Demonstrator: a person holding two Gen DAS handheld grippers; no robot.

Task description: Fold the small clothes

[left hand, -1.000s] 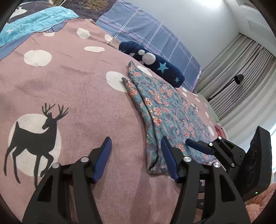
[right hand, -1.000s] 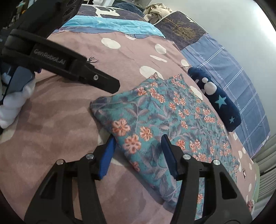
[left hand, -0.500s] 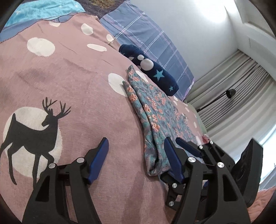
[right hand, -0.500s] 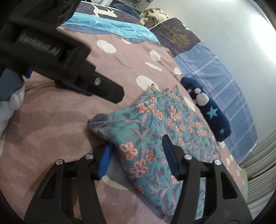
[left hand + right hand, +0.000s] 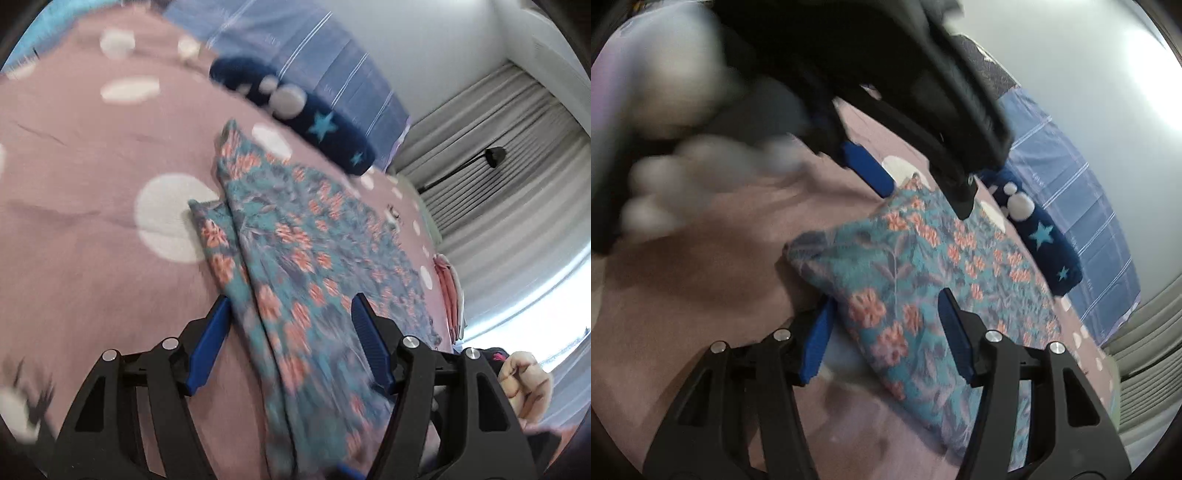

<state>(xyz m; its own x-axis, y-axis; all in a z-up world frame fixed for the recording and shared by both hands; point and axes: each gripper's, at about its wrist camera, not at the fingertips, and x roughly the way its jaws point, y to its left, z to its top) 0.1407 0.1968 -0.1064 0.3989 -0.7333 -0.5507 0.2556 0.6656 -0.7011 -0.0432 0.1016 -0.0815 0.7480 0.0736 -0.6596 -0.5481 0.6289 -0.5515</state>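
A blurred left hand-held gripper (image 5: 908, 188) hides the far bedspread (image 5: 701, 288) in the right wrist view.

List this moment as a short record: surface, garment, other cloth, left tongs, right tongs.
surface: pink bedspread with white dots
garment: floral cloth, folded, lying flat on the bedspread
other cloth: navy star-print roll beyond the garment, apart from it
left tongs: open, blue pads either side of the garment's near edge, not pressing
right tongs: open, straddling the garment's near corner
hand: partly seen at the right edge of the left view
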